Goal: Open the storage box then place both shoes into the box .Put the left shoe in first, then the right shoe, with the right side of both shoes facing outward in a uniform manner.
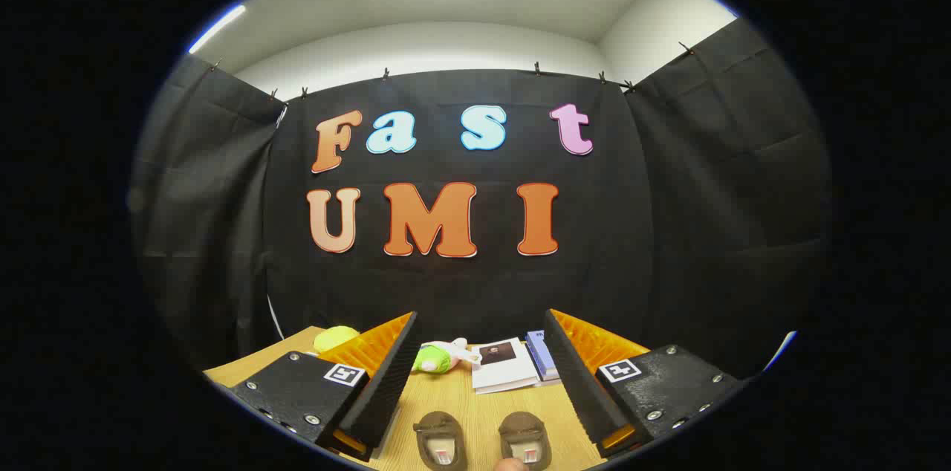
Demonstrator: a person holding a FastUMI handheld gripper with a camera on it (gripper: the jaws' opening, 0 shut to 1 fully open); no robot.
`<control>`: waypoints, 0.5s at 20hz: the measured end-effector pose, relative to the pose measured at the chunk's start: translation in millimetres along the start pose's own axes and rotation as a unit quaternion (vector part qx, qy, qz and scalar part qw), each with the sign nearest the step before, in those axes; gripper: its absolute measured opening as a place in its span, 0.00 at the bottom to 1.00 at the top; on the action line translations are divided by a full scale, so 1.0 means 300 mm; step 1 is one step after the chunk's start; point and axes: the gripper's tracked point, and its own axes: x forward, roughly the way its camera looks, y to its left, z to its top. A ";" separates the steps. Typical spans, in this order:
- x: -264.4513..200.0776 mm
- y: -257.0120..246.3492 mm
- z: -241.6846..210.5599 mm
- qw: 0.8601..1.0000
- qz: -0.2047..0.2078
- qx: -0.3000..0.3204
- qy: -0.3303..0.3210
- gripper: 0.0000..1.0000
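- The gripper (479,371) is held above a wooden table (475,404), its two fingers spread wide apart and grasping nothing.
- Between the fingers, nearest the camera, two small brown shoes sit side by side on the table: a left shoe (440,440) and a right shoe (525,438), close together but not touching.
- Beyond the shoes lie a white booklet (504,365) and, just beside it, a blue box (542,354).
- A white and green plush toy (440,356) lies next to the booklet.
- A yellow-green object (336,338) rests farther off, beyond one finger.
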 end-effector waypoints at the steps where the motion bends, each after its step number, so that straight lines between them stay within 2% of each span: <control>1: -0.017 0.010 -0.012 1.000 -0.002 -0.001 0.004 0.98; 6: -0.088 0.053 -0.018 1.000 -0.019 -0.009 0.005 0.98; 10: -0.124 0.131 -0.017 1.000 -0.007 -0.013 0.001 0.98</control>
